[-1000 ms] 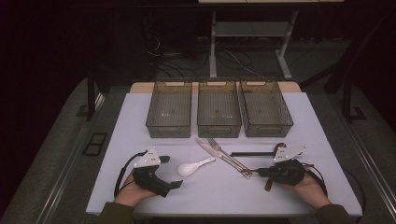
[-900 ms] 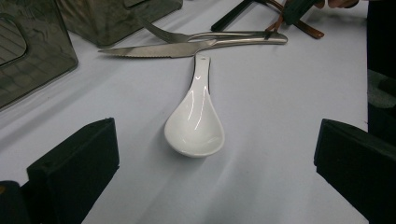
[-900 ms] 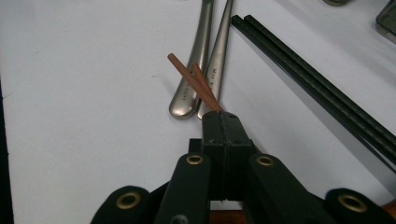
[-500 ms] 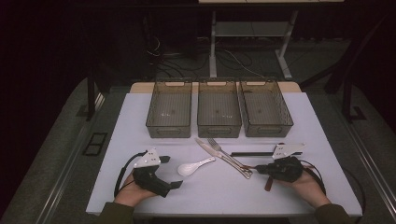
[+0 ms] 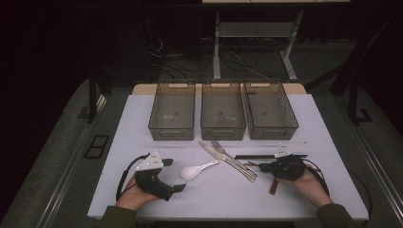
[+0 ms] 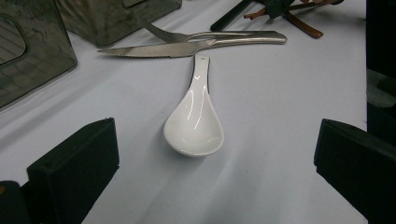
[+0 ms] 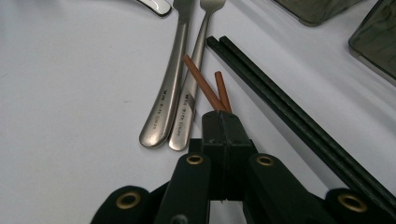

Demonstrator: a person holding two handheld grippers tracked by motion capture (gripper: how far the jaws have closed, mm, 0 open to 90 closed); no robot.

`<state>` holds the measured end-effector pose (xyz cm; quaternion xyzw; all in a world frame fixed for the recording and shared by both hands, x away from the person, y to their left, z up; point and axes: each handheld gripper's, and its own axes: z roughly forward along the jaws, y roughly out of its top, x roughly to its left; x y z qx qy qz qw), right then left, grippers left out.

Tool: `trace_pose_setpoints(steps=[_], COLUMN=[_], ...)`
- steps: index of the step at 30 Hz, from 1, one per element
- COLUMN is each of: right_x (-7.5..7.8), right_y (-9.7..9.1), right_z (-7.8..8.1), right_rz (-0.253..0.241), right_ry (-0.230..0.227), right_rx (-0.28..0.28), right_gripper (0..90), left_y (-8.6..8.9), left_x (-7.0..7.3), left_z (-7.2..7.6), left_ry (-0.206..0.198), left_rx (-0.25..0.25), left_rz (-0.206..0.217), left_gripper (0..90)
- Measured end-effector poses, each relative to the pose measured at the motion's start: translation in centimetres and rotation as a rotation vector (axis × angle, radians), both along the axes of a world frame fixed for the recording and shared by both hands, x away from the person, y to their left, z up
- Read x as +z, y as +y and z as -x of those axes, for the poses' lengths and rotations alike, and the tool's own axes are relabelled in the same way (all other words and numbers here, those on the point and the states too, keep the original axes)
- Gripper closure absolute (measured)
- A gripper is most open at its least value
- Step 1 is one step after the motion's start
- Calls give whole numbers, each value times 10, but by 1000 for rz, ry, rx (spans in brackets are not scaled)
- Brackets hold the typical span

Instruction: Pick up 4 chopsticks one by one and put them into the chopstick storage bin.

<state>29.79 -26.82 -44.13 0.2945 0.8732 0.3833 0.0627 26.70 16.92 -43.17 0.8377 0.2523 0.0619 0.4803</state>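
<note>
Since the earlier frame my right gripper [image 5: 260, 166] has edged slightly leftward, jaws clamped on the brown chopsticks [image 7: 205, 87] beside the black chopsticks [image 7: 299, 121], while my left gripper [image 5: 179, 175] rests wide before the white spoon [image 6: 195, 121].

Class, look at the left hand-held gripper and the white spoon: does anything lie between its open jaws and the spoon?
Nothing visible does. In the left gripper view the white spoon lies on bare table ahead of the left hand-held gripper, whose jaws stand wide apart. The knife and fork lie beyond the spoon's handle, not in front.
</note>
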Motion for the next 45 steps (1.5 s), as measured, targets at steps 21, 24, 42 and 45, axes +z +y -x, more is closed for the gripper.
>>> trace_pose_setpoints(steps=[21, 24, 42, 45], right_x=[3, 3, 3, 4], right_y=[-3, -2, -6, -6], right_z=[-8, -9, -12, -11], right_rz=[-16, -16, -12, -20], right_ry=[-22, -22, -30, -25], right_rx=[-30, -34, -54, -51], right_gripper=[898, 898, 897, 897], left_y=[0, 0, 0, 0], left_x=[0, 0, 0, 0], left_z=[0, 0, 0, 0], left_ry=[0, 0, 1, 1], left_rx=[0, 0, -1, -2], left_rz=[-1, 0, -2, -2], left_gripper=[0, 0, 0, 0])
